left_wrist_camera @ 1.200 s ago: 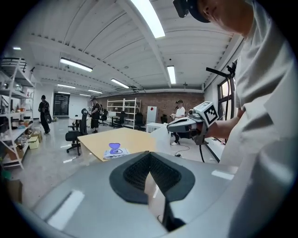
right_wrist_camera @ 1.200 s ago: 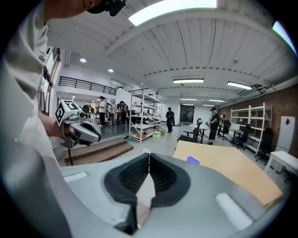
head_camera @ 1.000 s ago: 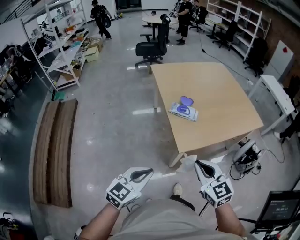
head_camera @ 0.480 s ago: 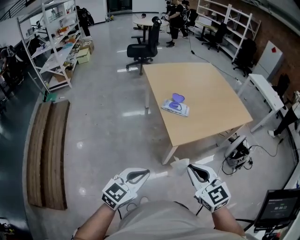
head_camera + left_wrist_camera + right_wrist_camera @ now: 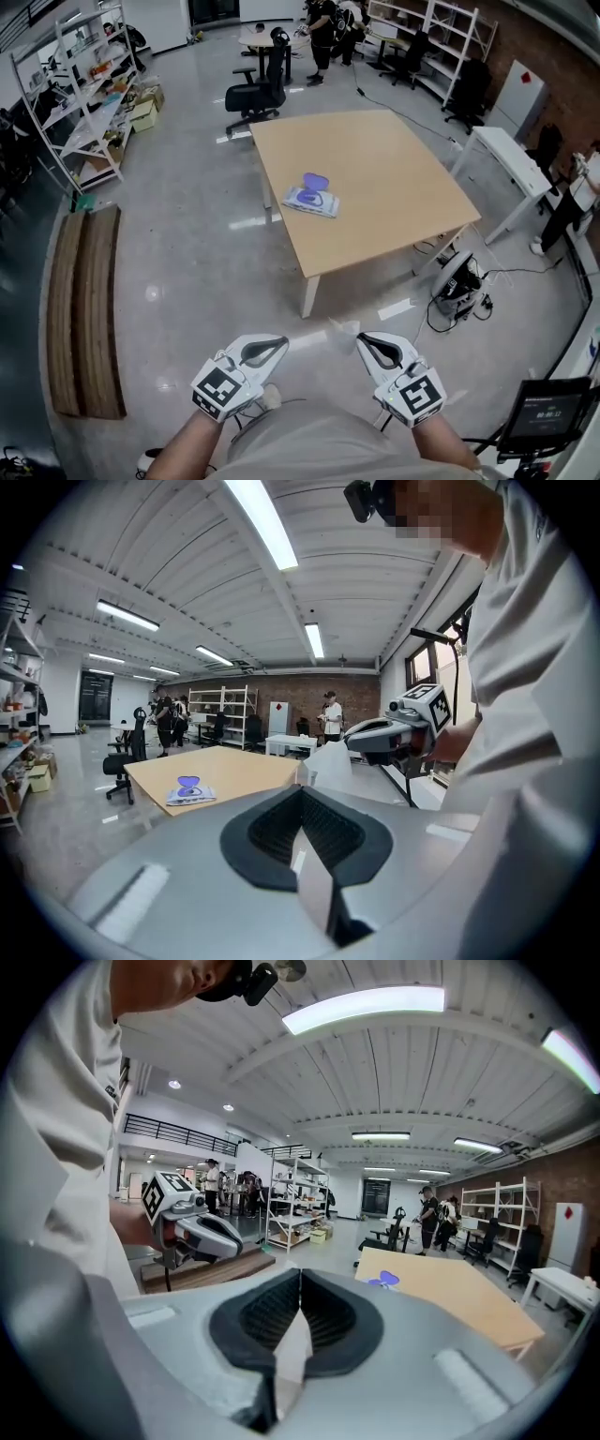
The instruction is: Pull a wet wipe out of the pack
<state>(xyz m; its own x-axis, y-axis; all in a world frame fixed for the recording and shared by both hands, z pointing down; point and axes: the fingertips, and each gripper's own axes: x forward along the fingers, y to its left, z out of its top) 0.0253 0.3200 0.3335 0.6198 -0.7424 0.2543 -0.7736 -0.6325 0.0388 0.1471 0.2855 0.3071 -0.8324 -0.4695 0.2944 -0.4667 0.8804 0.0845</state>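
Note:
The wet wipe pack (image 5: 310, 199) lies on the light wooden table (image 5: 375, 169) far ahead, its purple lid flipped open; it is also seen as the pack (image 5: 190, 792) and the pack (image 5: 382, 1281). Both grippers are held close to my body, well away from the table. My right gripper (image 5: 361, 340) is shut on a white wet wipe (image 5: 342, 328), which sticks out past its tip; the wipe (image 5: 328, 761) shows too at the right gripper (image 5: 375, 738). My left gripper (image 5: 277, 345) is shut, with nothing seen in it. The left gripper (image 5: 202, 1227) is level with the right.
Grey polished floor lies between me and the table. Wooden planks (image 5: 80, 309) lie at the left, metal shelves (image 5: 84, 103) behind them. Office chairs (image 5: 251, 94) stand beyond the table. Cables and a device (image 5: 459, 281) sit by the table's right leg. A monitor (image 5: 548, 422) is at lower right.
The table and pack have drawn farther away and shifted left in the head view as I backed off. Both grippers stay shut, the right still holding the wipe.

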